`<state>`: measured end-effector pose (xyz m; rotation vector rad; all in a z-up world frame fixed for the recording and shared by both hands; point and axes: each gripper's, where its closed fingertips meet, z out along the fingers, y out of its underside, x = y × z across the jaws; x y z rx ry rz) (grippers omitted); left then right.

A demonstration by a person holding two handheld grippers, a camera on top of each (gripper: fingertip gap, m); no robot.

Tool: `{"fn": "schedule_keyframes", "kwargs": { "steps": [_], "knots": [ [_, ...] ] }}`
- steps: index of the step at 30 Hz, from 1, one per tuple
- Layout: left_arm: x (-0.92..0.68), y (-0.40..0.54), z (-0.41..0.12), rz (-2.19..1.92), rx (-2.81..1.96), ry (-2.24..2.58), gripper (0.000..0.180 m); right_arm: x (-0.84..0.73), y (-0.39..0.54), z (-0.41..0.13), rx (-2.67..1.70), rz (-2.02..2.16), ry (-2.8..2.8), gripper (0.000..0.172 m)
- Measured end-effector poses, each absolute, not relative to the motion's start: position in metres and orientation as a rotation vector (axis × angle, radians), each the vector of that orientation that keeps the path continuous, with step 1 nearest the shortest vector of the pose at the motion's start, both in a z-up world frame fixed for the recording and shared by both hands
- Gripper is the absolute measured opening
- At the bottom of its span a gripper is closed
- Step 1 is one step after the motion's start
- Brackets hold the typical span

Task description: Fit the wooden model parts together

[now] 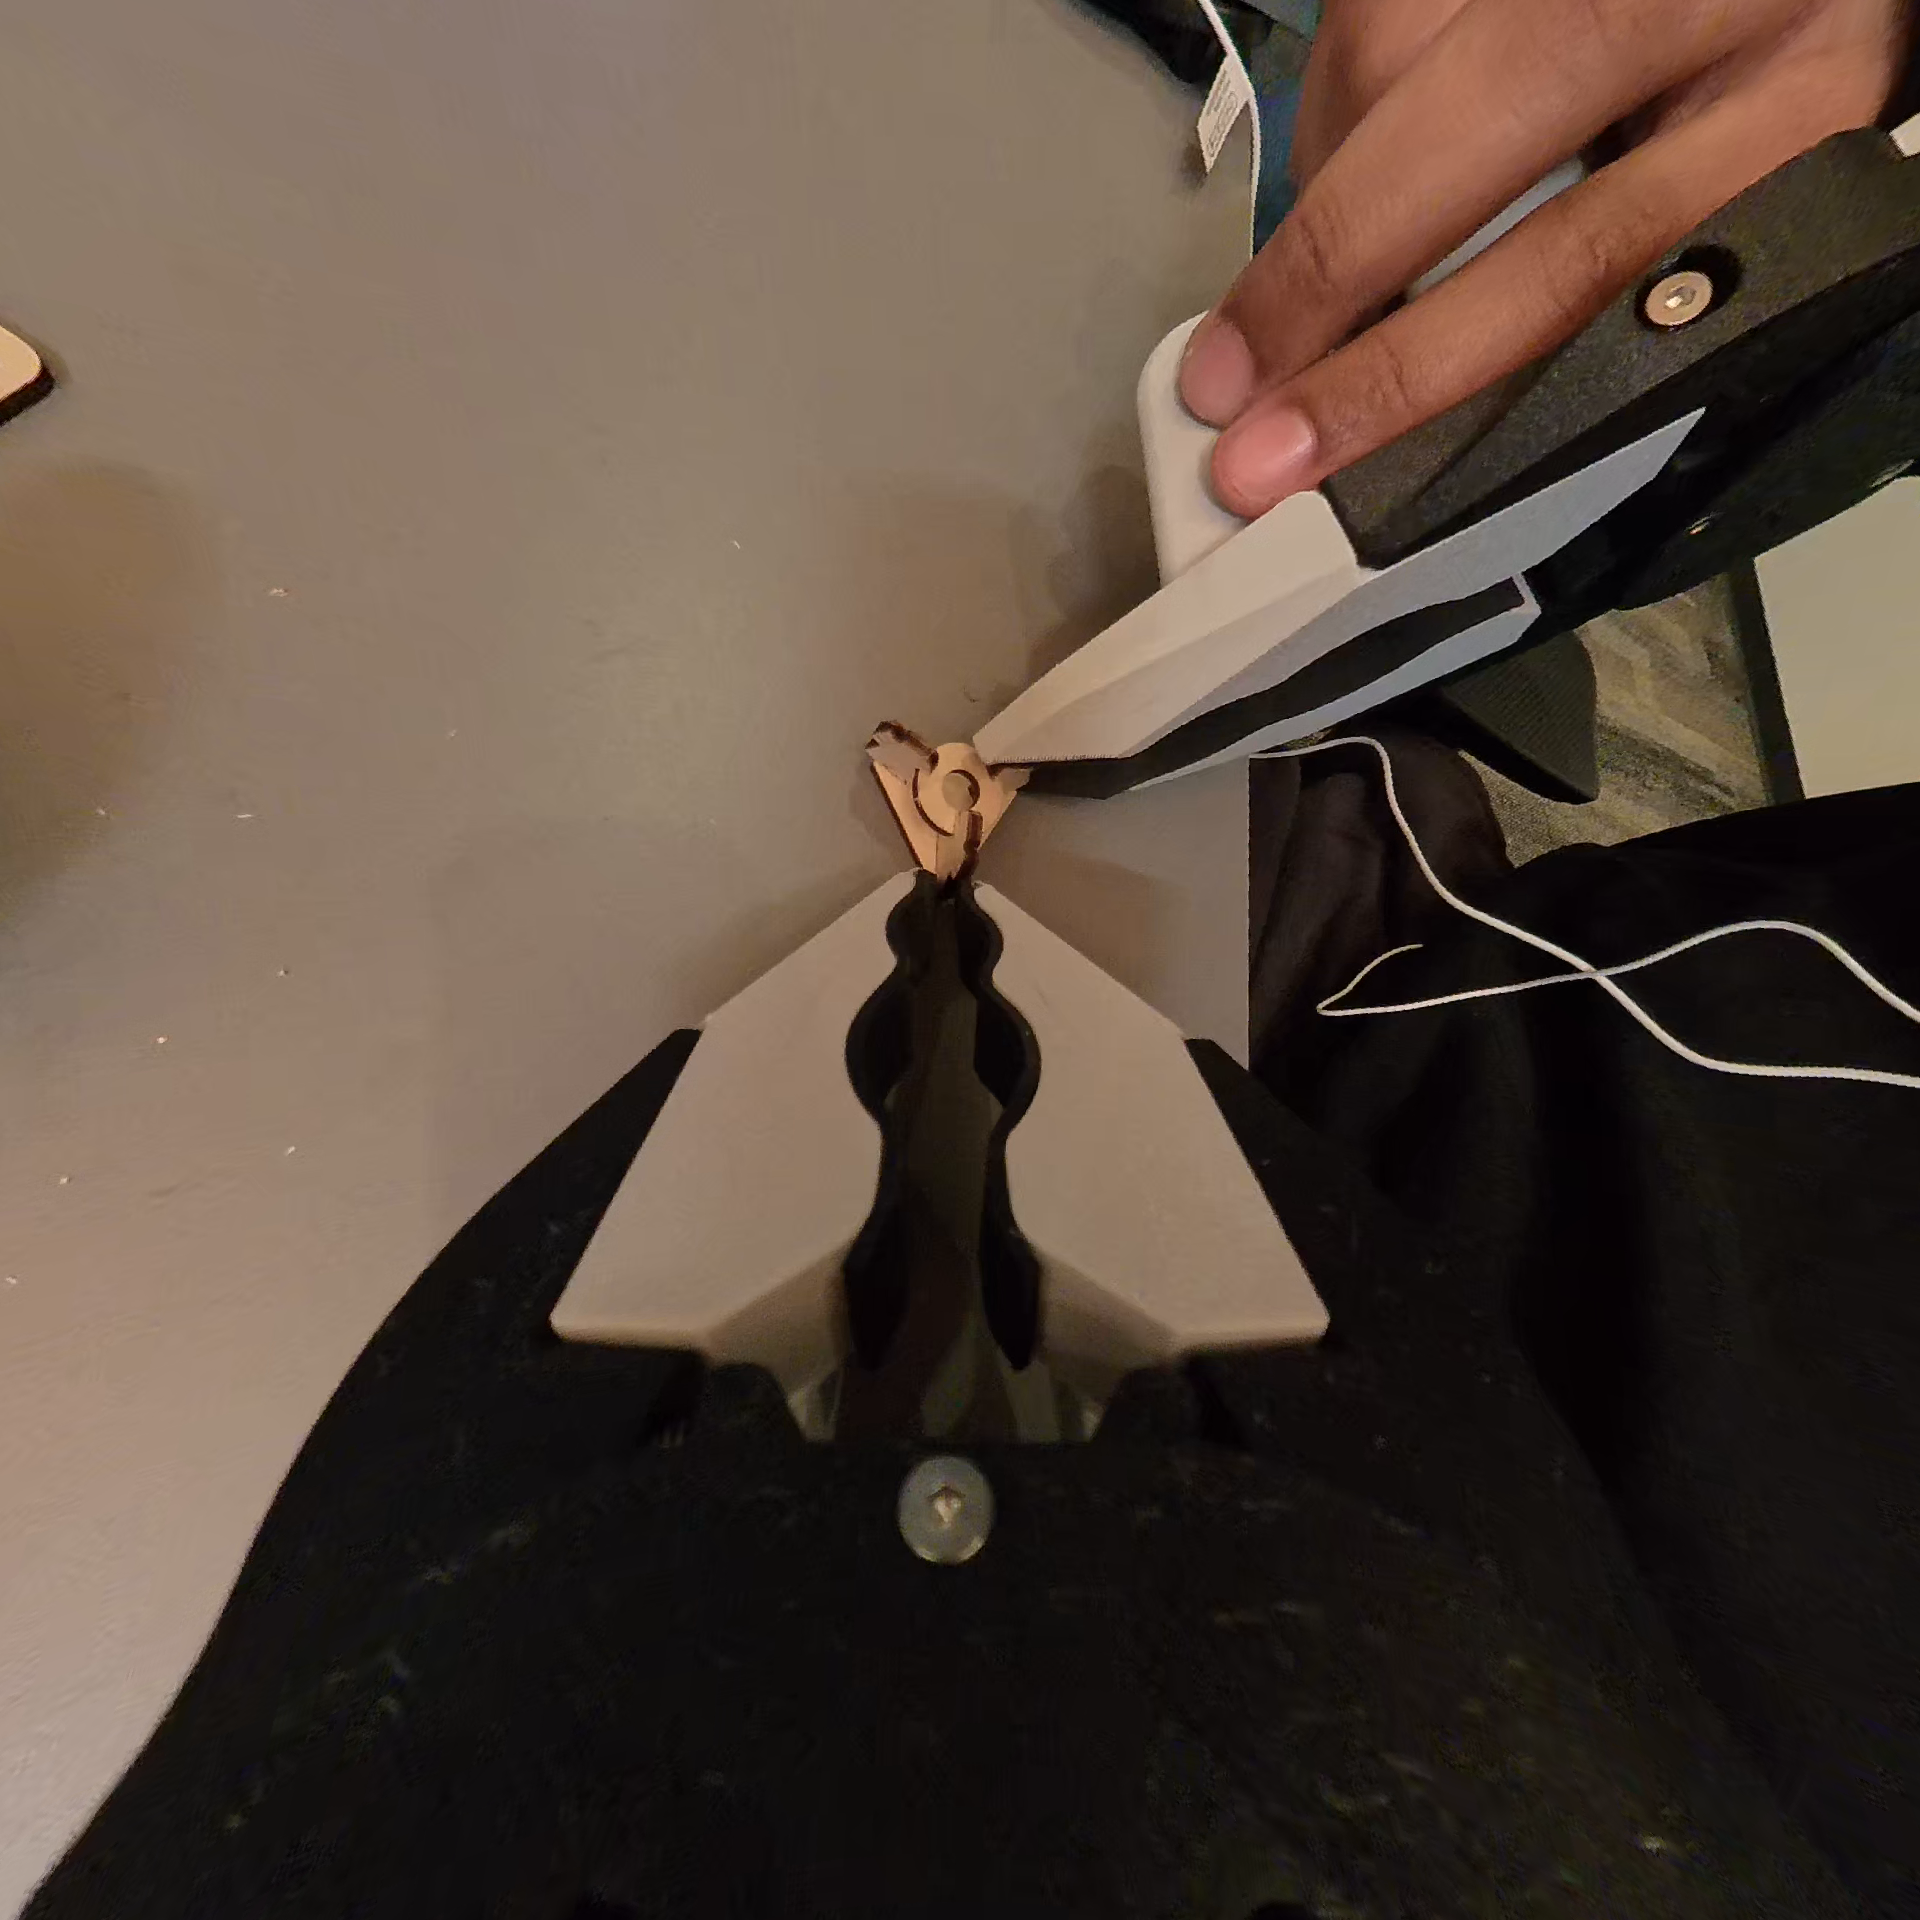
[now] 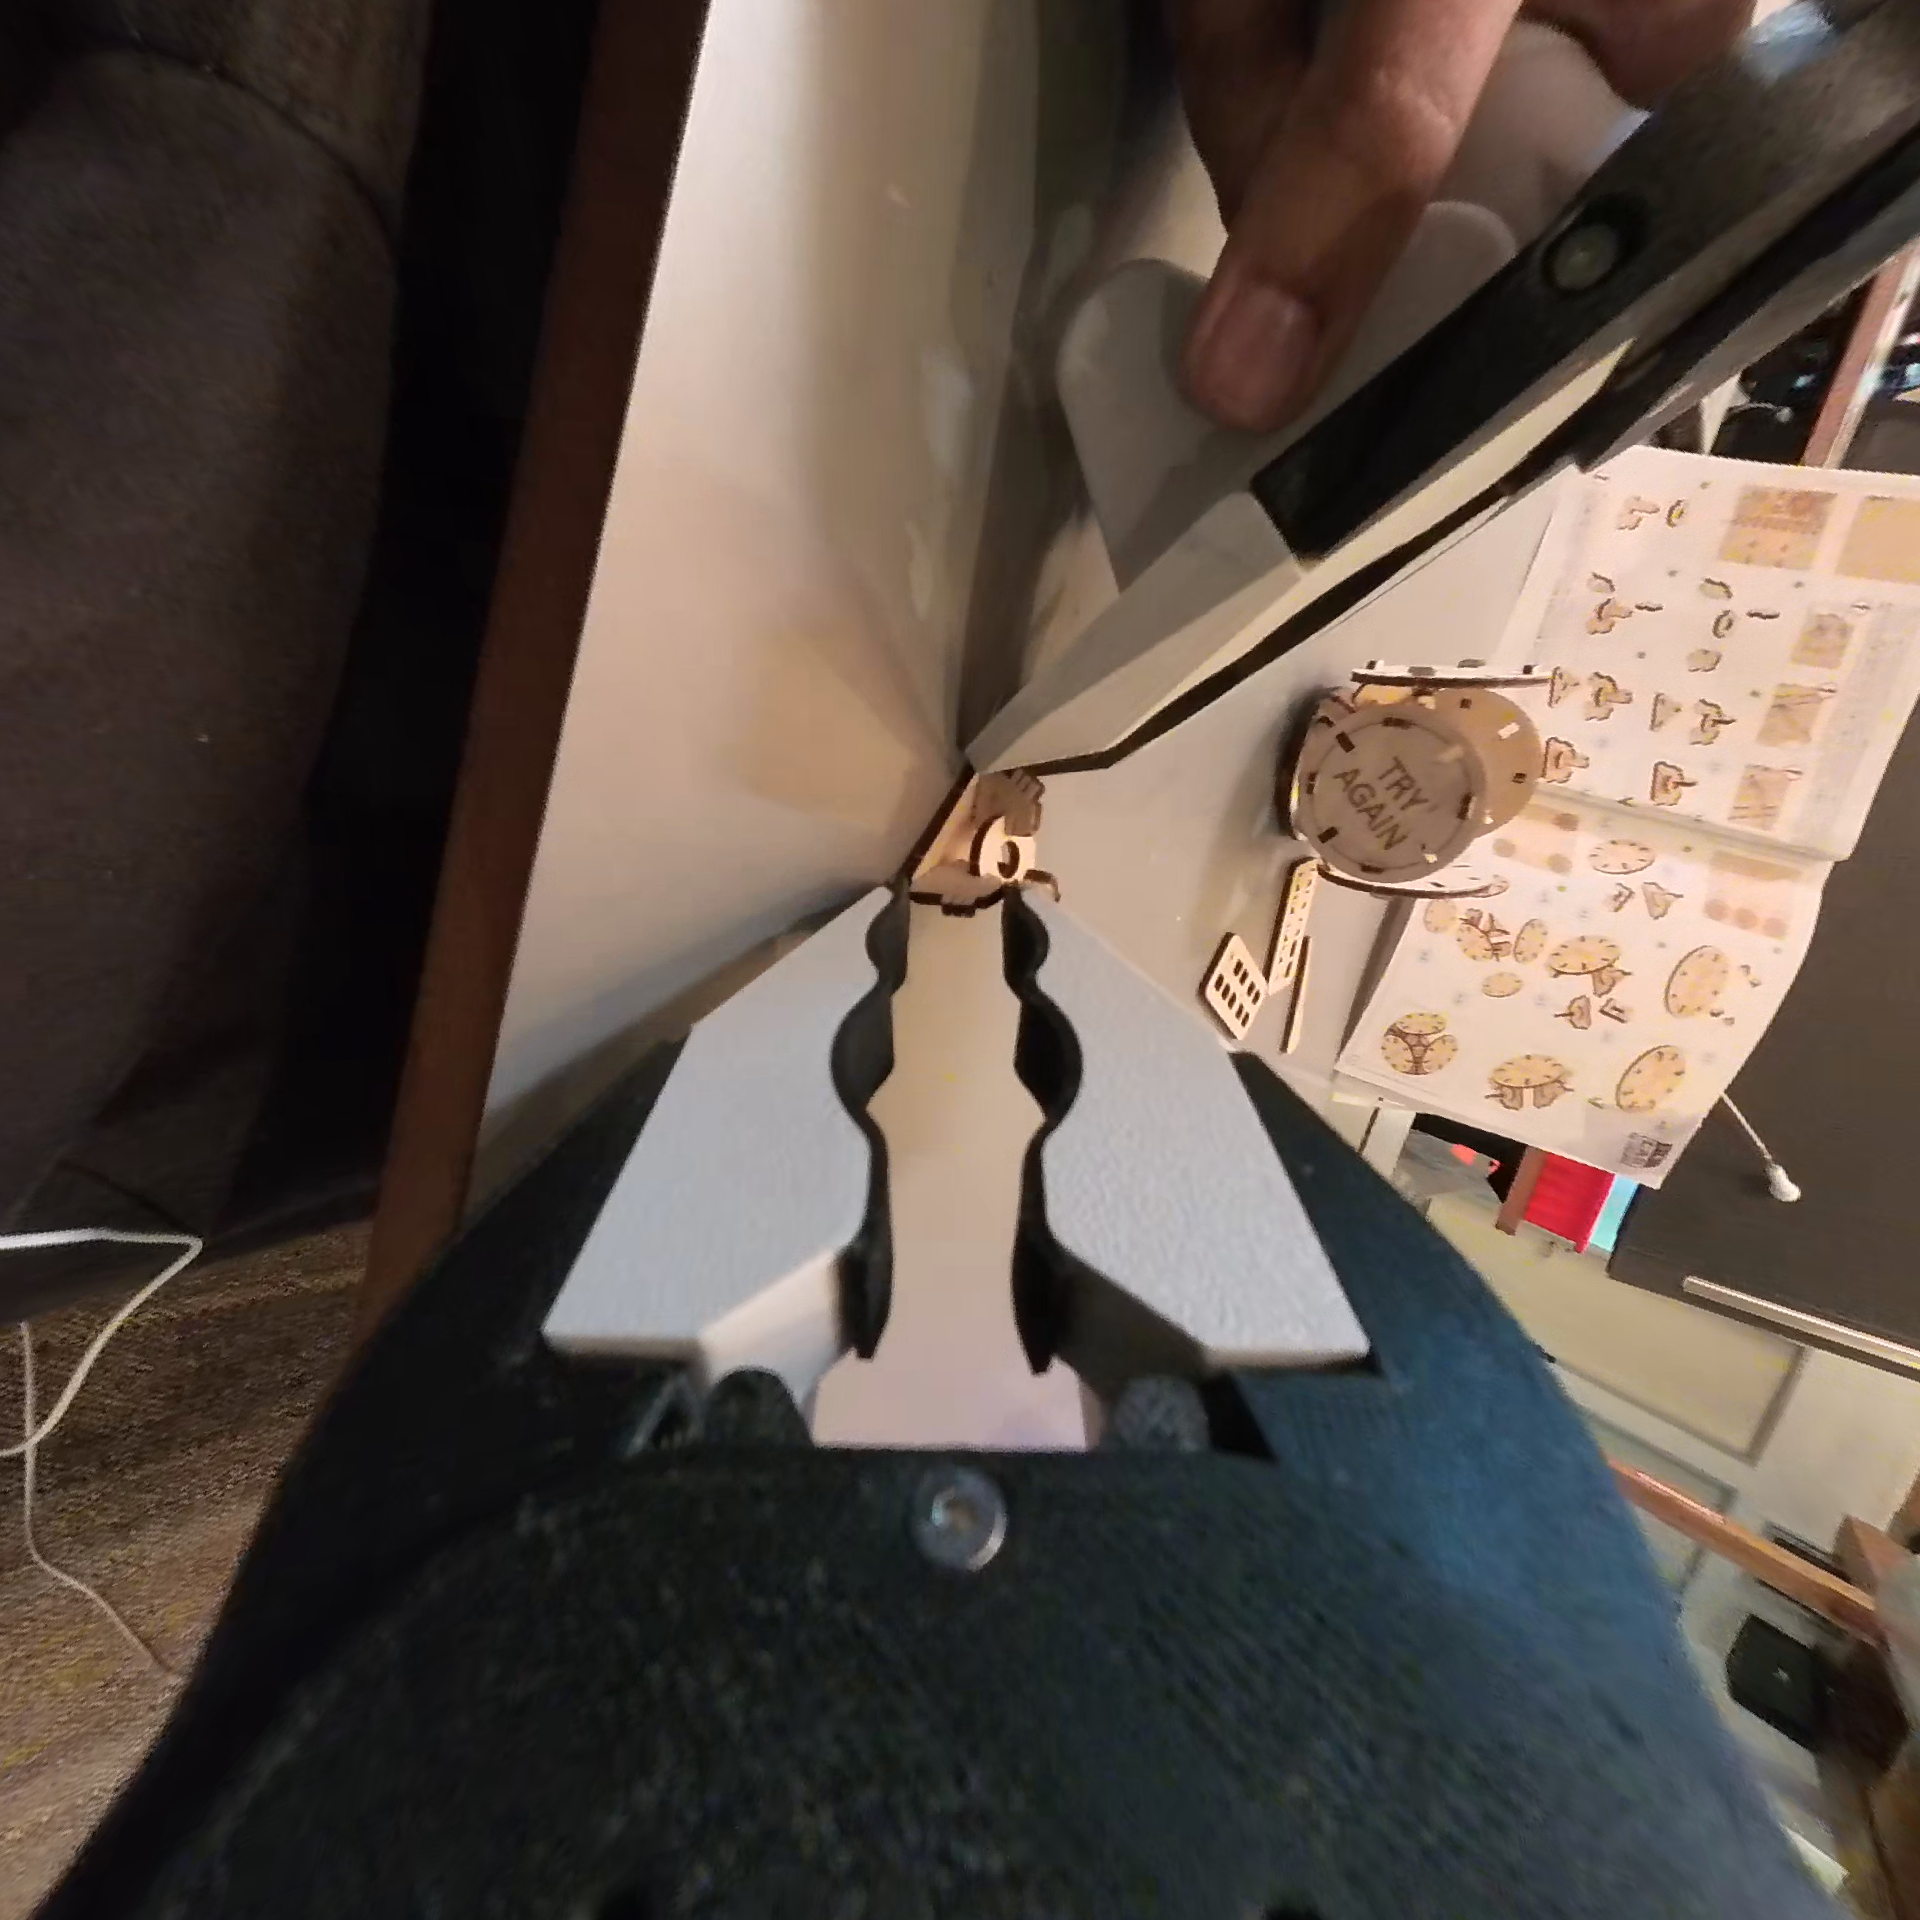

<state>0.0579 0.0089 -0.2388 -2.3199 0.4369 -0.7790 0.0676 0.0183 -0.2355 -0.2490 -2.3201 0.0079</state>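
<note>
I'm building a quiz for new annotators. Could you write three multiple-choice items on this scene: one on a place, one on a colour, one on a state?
1. Where is the round wooden assembly?
A. On the floor
B. On the table, at the edge of the printed instruction sheet
C. Held in a gripper

2. What colour is the thin cord lying over the dark cloth?
A. White
B. Red
C. Yellow

3. How do the left gripper's jaws stand?
A. Wide open, with nothing near
B. Hidden behind the cloth
C. Closed on a corner of the small wooden piece

Key: 1 B, the right wrist view shows it beside the sheet; 2 A, the cord shows pale against the black fabric; 3 C, the left wrist view shows the tips meeting on the piece's lower corner.
</note>
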Motion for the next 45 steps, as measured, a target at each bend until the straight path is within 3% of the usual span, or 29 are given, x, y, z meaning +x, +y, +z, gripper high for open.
{"fn": "schedule_keyframes", "kwargs": {
  "steps": [15, 32, 37, 42, 45],
  "knots": [
    [0.0576, 0.0097, -0.2386, -0.741, -2.317, 0.45, 0.0, 0.0667, 0.0217, -0.2368, -0.267, -0.159, -2.323, 0.015],
    [0.0576, 0.0106, -0.2383, -0.692, -2.312, 0.47, 0.0, 0.0661, 0.0229, -0.2366, -0.27, -0.29, -2.705, 0.014],
    [0.0571, 0.0109, -0.2388, -0.701, -2.316, 0.459, 0.0, 0.0659, 0.022, -0.2379, -0.434, -0.131, -2.621, 0.018],
    [0.0573, 0.0108, -0.239, -0.698, -2.317, 0.464, 0.0, 0.0642, 0.0225, -0.2315, -0.615, 0.05, -2.463, 0.041],
    [0.0574, 0.0108, -0.239, -0.701, -2.317, 0.462, 0.0, 0.0701, 0.016, -0.233, -0.666, 0.155, -2.436, 0.033]
  ]
}}
